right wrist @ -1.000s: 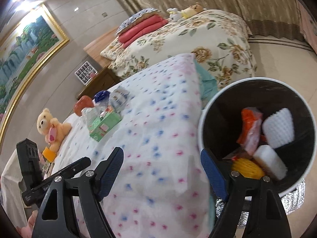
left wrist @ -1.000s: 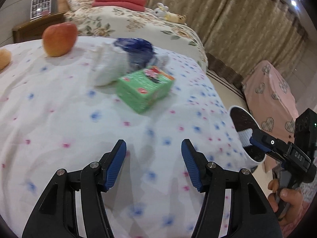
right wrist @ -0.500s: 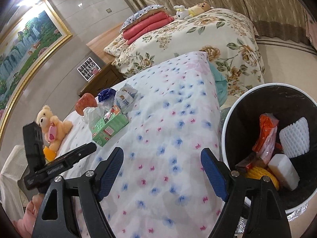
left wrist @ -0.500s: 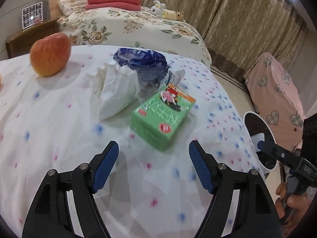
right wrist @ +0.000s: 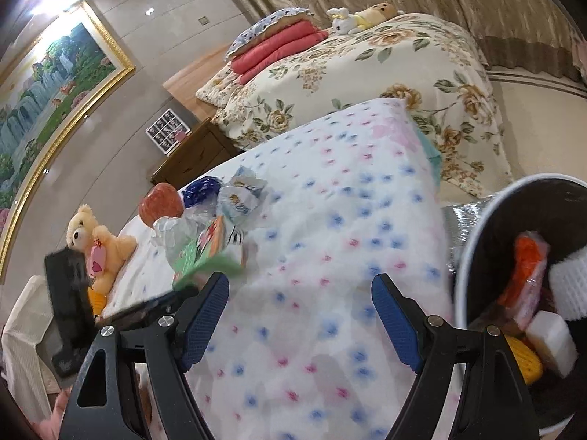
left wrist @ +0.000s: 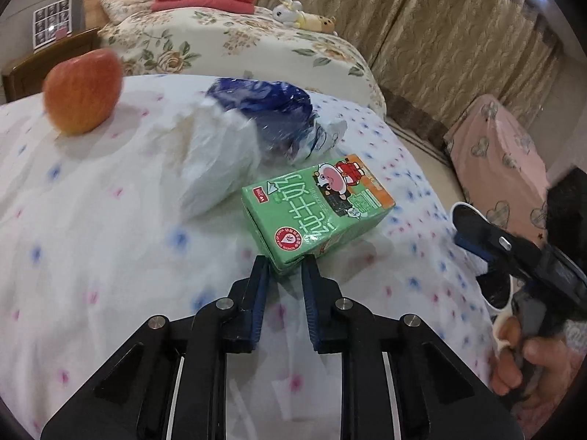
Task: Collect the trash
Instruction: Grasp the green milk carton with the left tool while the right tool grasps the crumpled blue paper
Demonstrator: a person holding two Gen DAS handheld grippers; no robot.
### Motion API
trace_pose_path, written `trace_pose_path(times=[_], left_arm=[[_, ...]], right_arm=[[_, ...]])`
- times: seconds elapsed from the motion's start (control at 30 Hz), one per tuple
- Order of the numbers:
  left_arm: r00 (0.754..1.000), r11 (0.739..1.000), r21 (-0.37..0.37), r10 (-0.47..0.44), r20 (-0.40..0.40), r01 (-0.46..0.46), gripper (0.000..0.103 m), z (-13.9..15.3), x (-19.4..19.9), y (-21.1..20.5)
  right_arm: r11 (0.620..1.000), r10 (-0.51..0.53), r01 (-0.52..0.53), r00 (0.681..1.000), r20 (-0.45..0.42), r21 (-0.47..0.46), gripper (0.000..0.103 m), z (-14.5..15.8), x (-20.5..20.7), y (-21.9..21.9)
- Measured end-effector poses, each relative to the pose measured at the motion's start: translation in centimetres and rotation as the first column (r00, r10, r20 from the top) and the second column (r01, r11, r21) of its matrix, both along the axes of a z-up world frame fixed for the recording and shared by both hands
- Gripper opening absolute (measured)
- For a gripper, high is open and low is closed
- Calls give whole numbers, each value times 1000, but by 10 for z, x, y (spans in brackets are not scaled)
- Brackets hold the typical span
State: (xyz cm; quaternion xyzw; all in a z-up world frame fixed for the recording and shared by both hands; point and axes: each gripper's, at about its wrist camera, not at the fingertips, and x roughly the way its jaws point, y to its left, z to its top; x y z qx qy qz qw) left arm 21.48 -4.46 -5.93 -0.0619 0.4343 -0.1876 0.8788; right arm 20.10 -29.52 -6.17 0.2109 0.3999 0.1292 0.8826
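The left gripper is a matte black plastic frame with triangular cut-outs in its two arms, round silver screw heads at each joint, and slim fingers lined with ribbed blue rubber pads; pale bars show through the slots behind them. The right gripper has the same black frame, silver screws and textured blue pads. From the left wrist view, a black boxy housing sits on it above a dark pistol-style handle.
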Motion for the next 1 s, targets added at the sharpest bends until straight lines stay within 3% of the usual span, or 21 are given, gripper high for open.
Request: trace_pose_path(times=[0.27,0.37,0.47,0.57,0.63,0.7,0.73,0.83,0.9,1.0], left_arm=[[998,998,-35,55,11,-55,14,4,-41,31],[995,995,-36,97,-8,-97,1,-1,-51,46],[991,989,-49,136,-14,-137,1,-1,-63,56],[995,995,-30,99,-14,-100,2,0,-66,54],[997,997,-17,76,-13,-76,17,2,-61,53],[998,998,11,57,-9,-56,75,3,-55,54],[999,999,22,44,8,-44,81,5,-52,54],[999,998,52,-22,40,20,82,11,-38,48],[997,996,60,-72,30,70,83,11,-27,41],[990,987,74,-142,12,141,83,9,-15,29]], right_arm=[[996,75,-74,997,28,-42,82,2,32,33],[992,104,-101,994,33,-76,81,2,49,46],[987,135,-132,990,30,-92,81,-2,66,60],[981,158,-154,987,27,-118,80,-7,80,74],[978,159,-155,987,21,-139,75,-11,89,81],[976,160,-158,987,7,-148,66,-14,96,85],[976,159,-157,987,3,-150,64,-15,99,85],[976,154,-153,988,-5,-154,50,-16,106,85],[975,174,-174,985,-15,-140,27,-18,106,86],[972,189,-189,982,-15,-142,24,-17,98,87]])
